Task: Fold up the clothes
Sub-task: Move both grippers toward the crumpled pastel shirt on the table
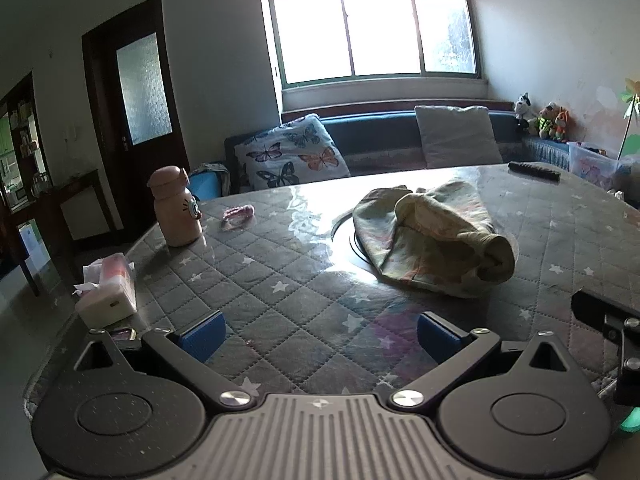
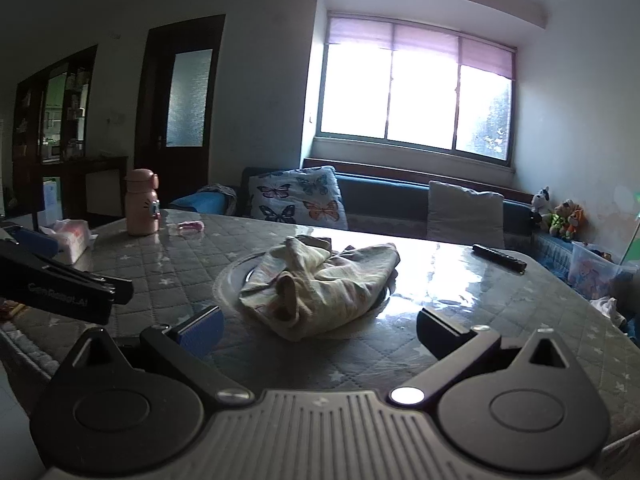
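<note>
A crumpled pale yellow-green garment [image 1: 432, 236] lies bunched on the quilted star-patterned table [image 1: 280, 280], over a round glass disc. In the right wrist view the same garment [image 2: 320, 284] sits just beyond my fingers. My left gripper [image 1: 320, 336] is open above the table's near edge, short of the garment and to its left, with nothing between its blue pads. My right gripper [image 2: 318, 330] is open too, the garment straight ahead of the gap. The left gripper's body [image 2: 60, 284] shows at the left of the right wrist view.
A pink bottle [image 1: 176, 208], a tissue pack [image 1: 110, 292] and a small pink item [image 1: 238, 213] sit on the table's left side. A dark remote [image 1: 534, 171] lies at the far right. Behind the table stands a sofa with a butterfly pillow [image 1: 292, 156].
</note>
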A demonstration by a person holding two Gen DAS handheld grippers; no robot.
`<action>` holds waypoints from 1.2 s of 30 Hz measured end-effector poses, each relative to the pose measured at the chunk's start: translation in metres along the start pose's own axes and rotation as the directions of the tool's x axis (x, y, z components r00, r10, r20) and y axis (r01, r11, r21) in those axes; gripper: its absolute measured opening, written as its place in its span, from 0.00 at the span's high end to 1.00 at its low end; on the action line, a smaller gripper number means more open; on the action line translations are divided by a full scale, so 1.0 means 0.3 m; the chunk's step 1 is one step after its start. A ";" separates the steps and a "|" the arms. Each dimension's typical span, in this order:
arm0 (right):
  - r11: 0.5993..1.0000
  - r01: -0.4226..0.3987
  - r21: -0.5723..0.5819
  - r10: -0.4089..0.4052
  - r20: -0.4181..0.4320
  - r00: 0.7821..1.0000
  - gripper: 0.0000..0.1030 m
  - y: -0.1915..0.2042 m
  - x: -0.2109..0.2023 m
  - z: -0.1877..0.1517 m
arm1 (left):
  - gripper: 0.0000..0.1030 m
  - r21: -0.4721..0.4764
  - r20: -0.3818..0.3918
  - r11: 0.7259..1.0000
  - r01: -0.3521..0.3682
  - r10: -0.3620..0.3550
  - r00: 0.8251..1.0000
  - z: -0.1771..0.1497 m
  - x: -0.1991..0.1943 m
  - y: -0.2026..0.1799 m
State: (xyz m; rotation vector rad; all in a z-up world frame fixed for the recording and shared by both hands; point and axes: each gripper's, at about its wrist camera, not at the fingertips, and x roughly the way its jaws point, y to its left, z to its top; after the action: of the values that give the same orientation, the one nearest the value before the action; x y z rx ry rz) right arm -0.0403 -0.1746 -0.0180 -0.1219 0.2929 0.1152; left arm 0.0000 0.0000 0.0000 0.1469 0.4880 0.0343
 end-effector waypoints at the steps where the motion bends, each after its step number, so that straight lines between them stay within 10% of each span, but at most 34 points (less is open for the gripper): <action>1: 1.000 0.004 0.001 -0.004 0.000 1.000 0.00 0.000 -0.002 -0.001 | 0.00 0.000 0.005 1.000 0.000 0.000 1.000 0.001 -0.005 -0.002; 36: 0.991 -0.106 0.076 0.118 -0.177 0.977 0.00 -0.007 0.159 0.015 | 0.00 0.029 -0.067 0.999 0.035 -0.033 0.997 0.044 0.124 -0.053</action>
State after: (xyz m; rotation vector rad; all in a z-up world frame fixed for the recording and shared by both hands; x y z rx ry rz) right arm 0.0065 -0.1715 -0.0276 -0.0498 0.4849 0.2064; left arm 0.0390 -0.0148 -0.0082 0.1678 0.5580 -0.0017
